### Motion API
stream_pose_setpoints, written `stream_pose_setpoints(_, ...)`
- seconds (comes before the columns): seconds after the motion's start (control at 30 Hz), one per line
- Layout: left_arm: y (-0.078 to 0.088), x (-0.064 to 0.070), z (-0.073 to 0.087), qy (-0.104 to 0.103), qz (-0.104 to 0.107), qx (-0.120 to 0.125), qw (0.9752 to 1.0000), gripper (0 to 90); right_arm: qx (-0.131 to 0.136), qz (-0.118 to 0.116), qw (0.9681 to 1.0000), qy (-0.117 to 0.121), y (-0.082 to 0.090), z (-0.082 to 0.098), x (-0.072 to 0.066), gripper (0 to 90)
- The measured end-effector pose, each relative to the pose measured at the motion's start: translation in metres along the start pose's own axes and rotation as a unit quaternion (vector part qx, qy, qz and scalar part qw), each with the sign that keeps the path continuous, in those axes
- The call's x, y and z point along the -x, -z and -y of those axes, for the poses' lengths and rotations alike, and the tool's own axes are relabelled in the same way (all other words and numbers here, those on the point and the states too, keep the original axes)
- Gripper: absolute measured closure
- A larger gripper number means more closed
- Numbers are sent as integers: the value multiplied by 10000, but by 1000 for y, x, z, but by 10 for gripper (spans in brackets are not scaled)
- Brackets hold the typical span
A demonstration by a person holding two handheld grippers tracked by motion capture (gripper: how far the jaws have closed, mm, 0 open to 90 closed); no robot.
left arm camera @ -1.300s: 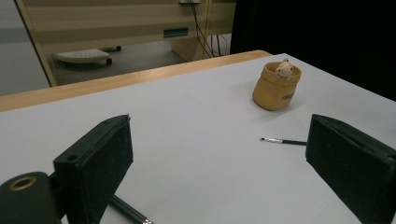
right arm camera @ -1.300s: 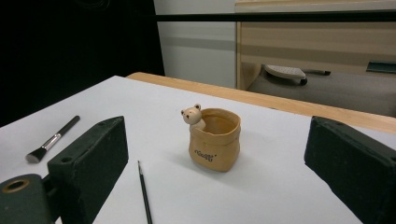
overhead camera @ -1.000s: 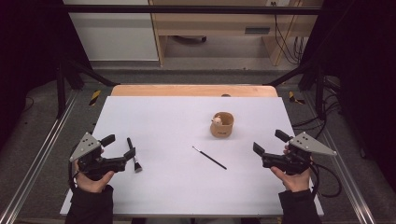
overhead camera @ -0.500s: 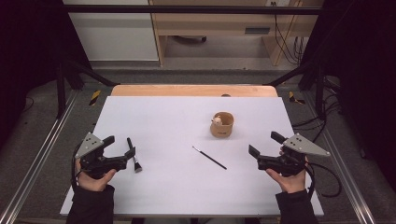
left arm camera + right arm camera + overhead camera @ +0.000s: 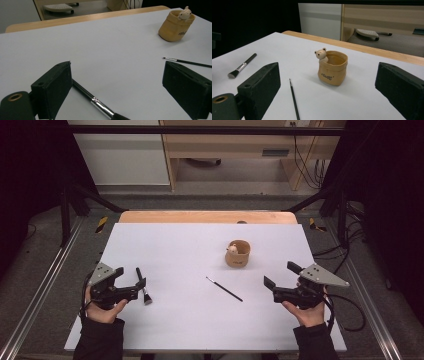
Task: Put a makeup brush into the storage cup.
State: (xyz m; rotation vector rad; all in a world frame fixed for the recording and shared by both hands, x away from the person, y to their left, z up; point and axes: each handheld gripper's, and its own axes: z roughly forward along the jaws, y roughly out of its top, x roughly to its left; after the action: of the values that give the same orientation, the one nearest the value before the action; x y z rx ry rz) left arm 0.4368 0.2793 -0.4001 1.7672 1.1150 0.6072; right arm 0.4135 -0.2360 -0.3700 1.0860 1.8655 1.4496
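The left gripper stood wide open and empty, its jaws straddling the makeup brush, probably lined up to grasp the handle. The right gripper, equally open and empty, faced the thin paintbrush at ten o'clock, the bear pot beyond on the table.

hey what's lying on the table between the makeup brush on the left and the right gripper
The thin paintbrush lies between them on the white table, seen in the high view: makeup brush to its left, right gripper to its right, open.
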Motion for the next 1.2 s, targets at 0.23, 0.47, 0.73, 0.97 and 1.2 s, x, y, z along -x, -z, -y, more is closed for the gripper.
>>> stream_pose_setpoints(0.23,-7,-3,4,36,-105,-198,9997,90,-58,-8,10000,-6,-2,1,-1,65)
stream_pose_setpoints(0.47,-16,-5,8,69,-184,-380,9991,95,-69,-11,10000,2,-4,2,-2,65)
stream_pose_setpoints(0.73,-30,-10,15,137,-289,-688,9971,106,-83,-19,10000,4,-5,2,-2,64)
stream_pose_setpoints(0.97,-39,-12,19,119,-414,-919,9948,125,-114,-27,9999,-3,-6,3,-3,64)
stream_pose_setpoints(1.2,-52,-14,23,134,-525,-1180,9915,156,-107,-31,9999,2,-7,3,-3,63)
